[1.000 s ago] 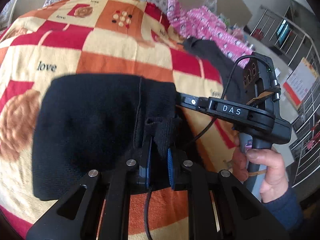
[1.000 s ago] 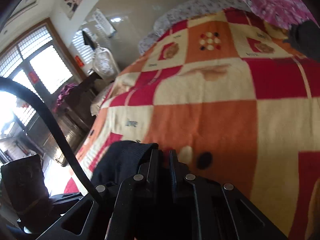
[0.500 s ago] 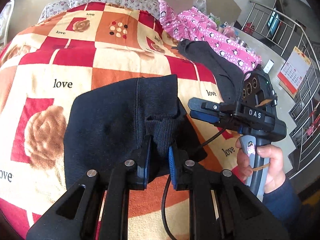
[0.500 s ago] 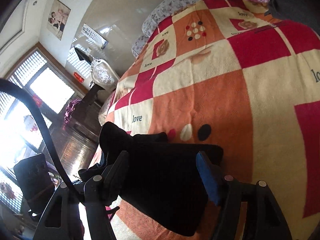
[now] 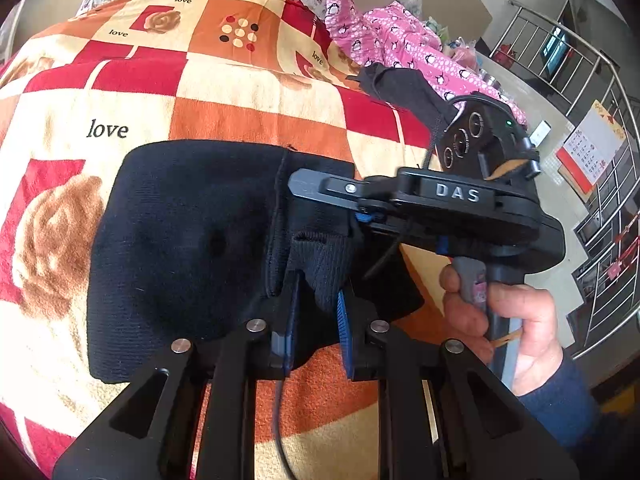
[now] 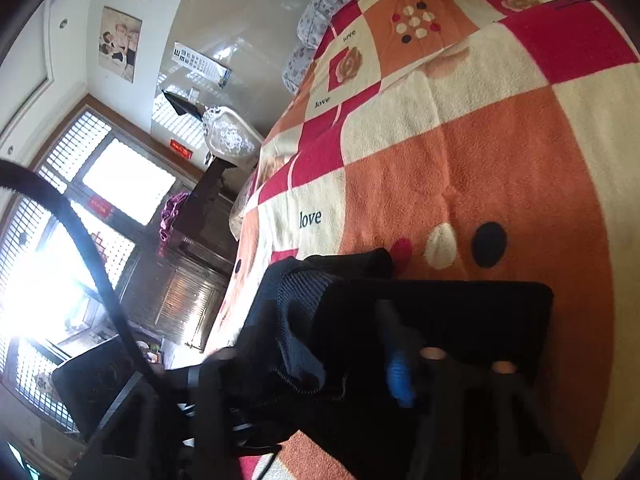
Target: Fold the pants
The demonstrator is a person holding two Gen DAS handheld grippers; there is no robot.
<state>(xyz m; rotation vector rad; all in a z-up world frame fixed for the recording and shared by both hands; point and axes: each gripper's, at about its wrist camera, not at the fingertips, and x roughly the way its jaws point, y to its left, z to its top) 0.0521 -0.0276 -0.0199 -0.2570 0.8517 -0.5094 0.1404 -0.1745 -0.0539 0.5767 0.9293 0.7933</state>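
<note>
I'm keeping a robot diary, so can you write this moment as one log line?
task: fold pants | left gripper: shut on pants | right gripper: open over pants | pants: folded, on blanket

A checkered fleece blanket in red, orange and cream (image 5: 248, 92) covers the bed. At its far side lie pink penguin-print pyjamas (image 5: 404, 44) and a dark grey garment (image 5: 404, 88). A dark wooden cabinet (image 6: 188, 292) stands near the bright window (image 6: 128, 188).
</note>
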